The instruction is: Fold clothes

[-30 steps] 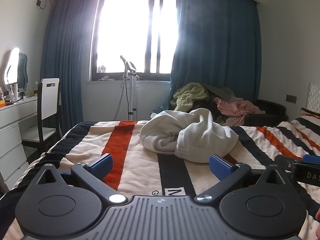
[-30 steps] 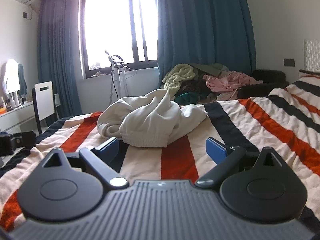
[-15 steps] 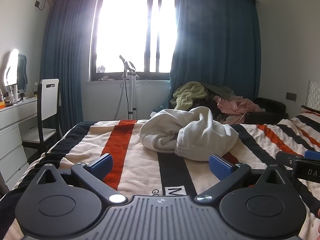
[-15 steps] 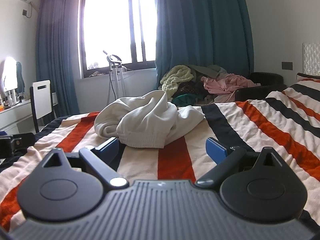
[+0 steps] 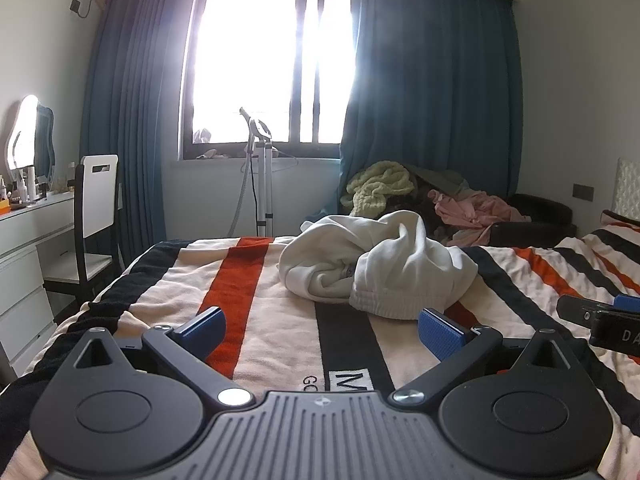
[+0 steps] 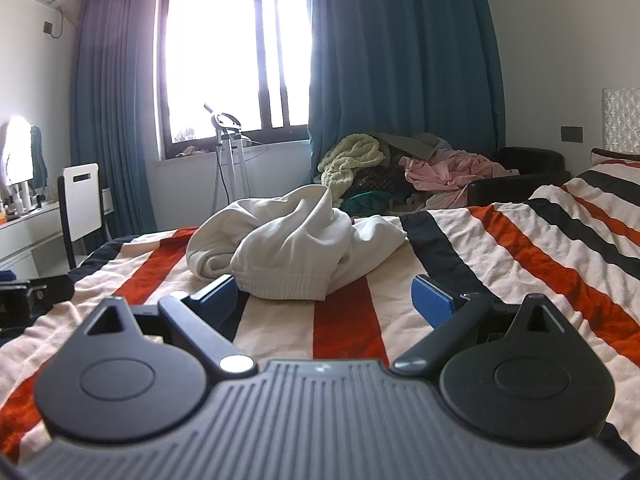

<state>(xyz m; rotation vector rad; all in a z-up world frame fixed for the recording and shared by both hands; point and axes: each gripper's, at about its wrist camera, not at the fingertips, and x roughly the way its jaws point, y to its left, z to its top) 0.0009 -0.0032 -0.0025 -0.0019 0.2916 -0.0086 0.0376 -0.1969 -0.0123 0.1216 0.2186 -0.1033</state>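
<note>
Two hand-held grippers, left hand-held gripper [image 5: 322, 330] and right hand-held gripper [image 6: 324, 294], released, near crumpled white garment [image 5: 376, 264] on bed [image 5: 264, 320]; approach step; next: grasp ribbed hem.

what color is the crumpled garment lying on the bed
The crumpled garment is cream white, plain with a ribbed hem; the right wrist view shows it best.

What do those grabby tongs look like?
Both look alike. The left tongs and right tongs are black plastic with bright blue ridged pads at the tips. Each has two round black discs, silver screws and a grey ribbed base. White letters mark the right one's side. No cables or sleeves show.
</note>
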